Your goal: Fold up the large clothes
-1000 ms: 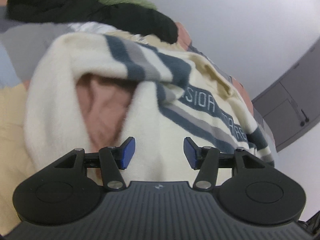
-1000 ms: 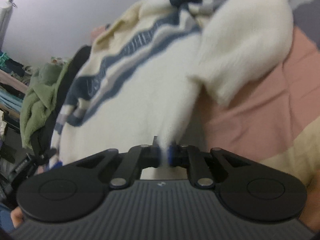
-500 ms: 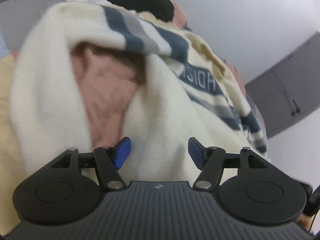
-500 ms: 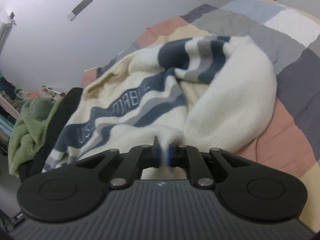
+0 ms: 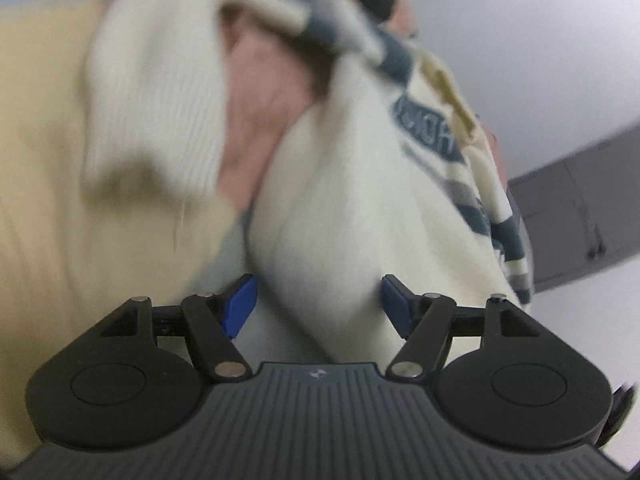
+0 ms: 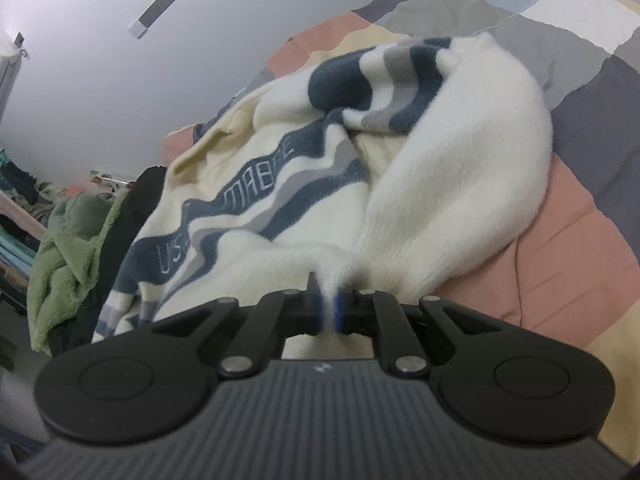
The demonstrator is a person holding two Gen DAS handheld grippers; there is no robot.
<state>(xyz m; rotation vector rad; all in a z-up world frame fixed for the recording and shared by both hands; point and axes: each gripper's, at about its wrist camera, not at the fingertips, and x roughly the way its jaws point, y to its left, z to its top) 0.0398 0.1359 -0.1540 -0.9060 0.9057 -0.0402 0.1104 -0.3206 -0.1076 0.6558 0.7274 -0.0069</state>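
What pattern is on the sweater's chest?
Cream sweater with wavy navy and grey stripes and pale lettering in the navy band; clearest in the right wrist view.

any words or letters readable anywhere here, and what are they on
"US": pale letters on the navy stripe of the cream sweater, right wrist view; the letters after it are lost in a fold.
"MABEE": further along the same stripe; the last letters are uncertain.
Left wrist view: lettering on that stripe is too blurred to read.
Small logo on each tool's housing: too small to read.
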